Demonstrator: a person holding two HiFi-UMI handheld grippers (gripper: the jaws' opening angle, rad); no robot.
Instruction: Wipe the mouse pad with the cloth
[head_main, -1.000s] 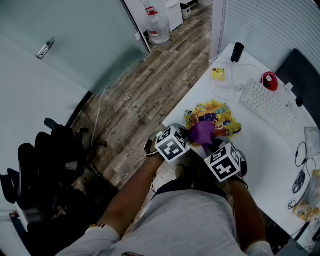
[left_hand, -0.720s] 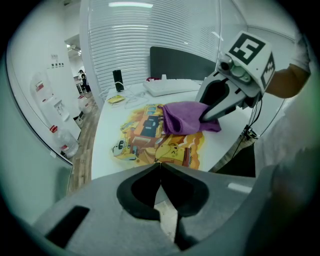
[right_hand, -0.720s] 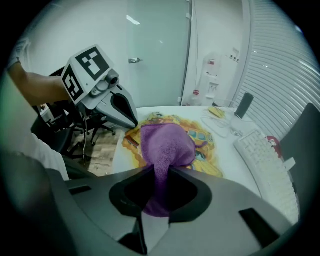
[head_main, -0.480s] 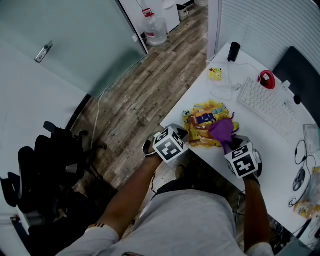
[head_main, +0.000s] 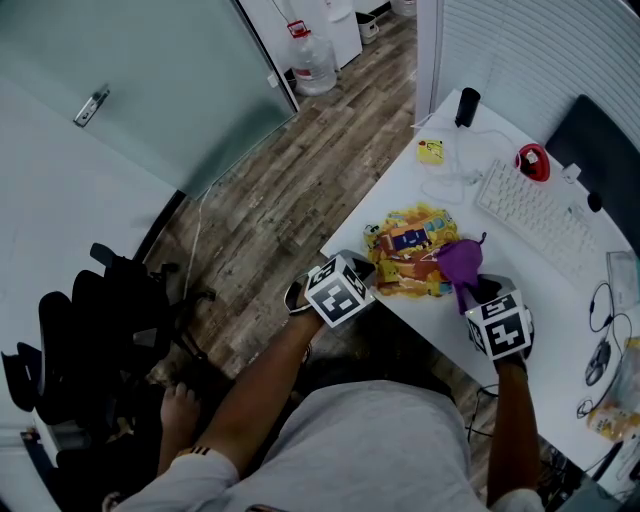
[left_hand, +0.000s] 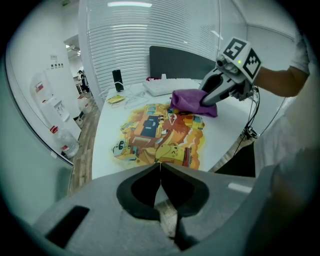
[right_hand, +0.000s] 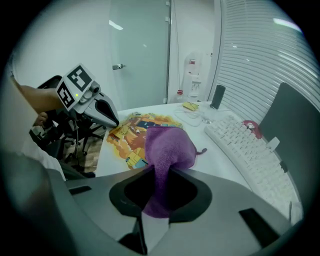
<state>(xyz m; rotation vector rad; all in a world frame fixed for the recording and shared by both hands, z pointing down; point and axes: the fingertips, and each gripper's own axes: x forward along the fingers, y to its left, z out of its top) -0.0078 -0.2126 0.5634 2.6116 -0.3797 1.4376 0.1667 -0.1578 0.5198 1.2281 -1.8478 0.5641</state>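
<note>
**Head view.** A white table (head_main: 560, 330) fills the right side. A printed yellow-and-orange rectangular mouse pad (head_main: 408, 250) lies flat at the table's near left corner. A purple fleecy cloth (head_main: 462, 260) sits bunched on the end of the pad farthest from that corner, close to the near edge. The right gripper (head_main: 472, 294) reaches in over the near edge, its fingers in the cloth. The left gripper (head_main: 358, 272) is at the near left corner, its tip at the pad's border. A white keyboard (head_main: 535, 215) lies toward the far right edge. A small red object (head_main: 533, 160) is beside the keyboard, and a black cylinder (head_main: 466, 105) stands at the far corner.

**Left gripper view.** The left gripper (left_hand: 160, 166) has its fingers pressed together, with nothing visible between them. Their tips meet right at the nearest border of the mouse pad (left_hand: 160, 132); I cannot tell whether they touch it. Across the pad, the right gripper (left_hand: 207, 97) has its tip buried in the cloth (left_hand: 190, 102). The cloth rests on the pad's far corner and partly on the bare table (left_hand: 107, 150).

**Right gripper view.** The right gripper (right_hand: 161, 172) has its fingers clamped on the cloth (right_hand: 169, 145). A tail of cloth hangs back between the fingers, and the rest bulges out in front over the mouse pad (right_hand: 131, 131). The left gripper (right_hand: 109, 114) points at the pad's opposite end by the table's edge. The keyboard (right_hand: 245, 150) lies to the right.
</note>
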